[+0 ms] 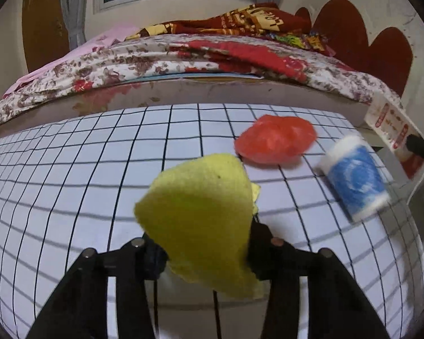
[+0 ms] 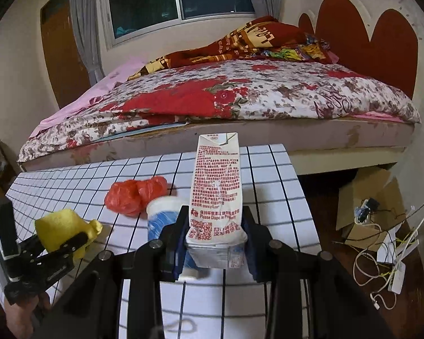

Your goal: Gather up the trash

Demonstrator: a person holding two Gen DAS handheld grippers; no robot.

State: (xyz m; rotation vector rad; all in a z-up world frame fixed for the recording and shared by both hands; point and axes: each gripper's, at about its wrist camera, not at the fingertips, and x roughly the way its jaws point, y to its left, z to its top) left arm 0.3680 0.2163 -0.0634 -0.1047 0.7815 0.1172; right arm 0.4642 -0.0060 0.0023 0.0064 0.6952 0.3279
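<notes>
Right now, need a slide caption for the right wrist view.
Right gripper holds a milk carton above the grid table; left gripper clamps a yellow sponge.

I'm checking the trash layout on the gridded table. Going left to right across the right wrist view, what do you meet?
Left claw shut on the yellow sponge → red plastic bag → milk carton in the right claw.

Both wrist views look close down onto the gridded table (image 1: 70, 169), bedward.
</notes>
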